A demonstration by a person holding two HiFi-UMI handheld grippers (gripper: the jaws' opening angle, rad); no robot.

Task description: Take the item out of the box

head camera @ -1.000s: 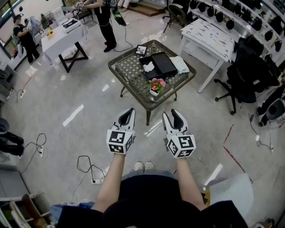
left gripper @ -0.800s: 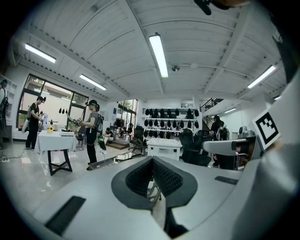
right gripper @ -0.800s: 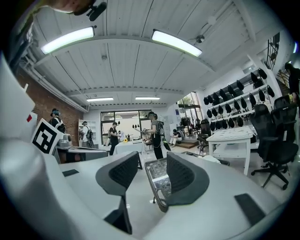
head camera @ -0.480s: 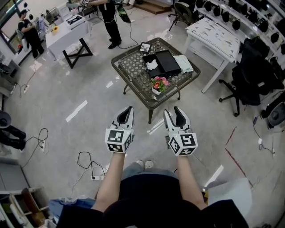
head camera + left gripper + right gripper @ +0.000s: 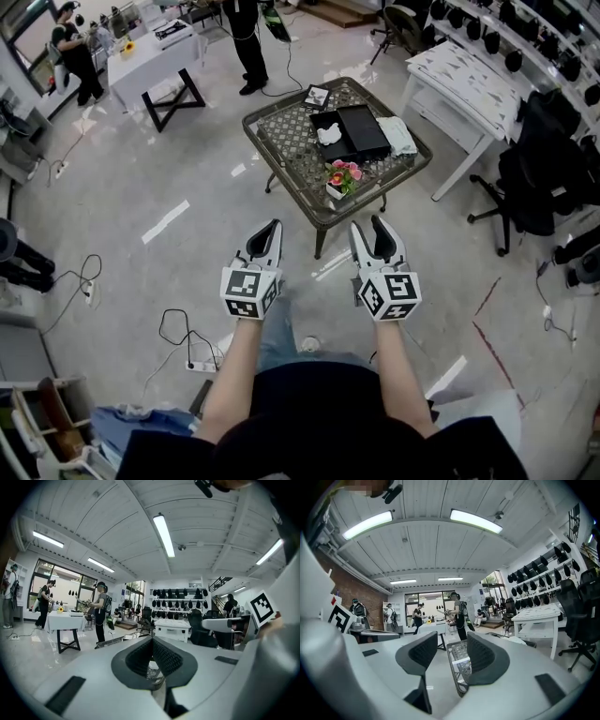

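The black open box lies on a square metal mesh table a few steps ahead, with a white item in its left half. Both grippers are held side by side in the air, well short of the table. My left gripper has its ribbed pads meeting at the tips, with nothing between them. My right gripper stands open and empty; the mesh table shows far off through the gap between its pads.
A small pot of pink flowers stands at the table's near edge, a white cloth right of the box, a small card behind it. White tables, a black office chair, floor cables and people surround it.
The table and box have slid slightly right and look a little larger, so I have stepped closer. Both grippers keep their place in front of me.
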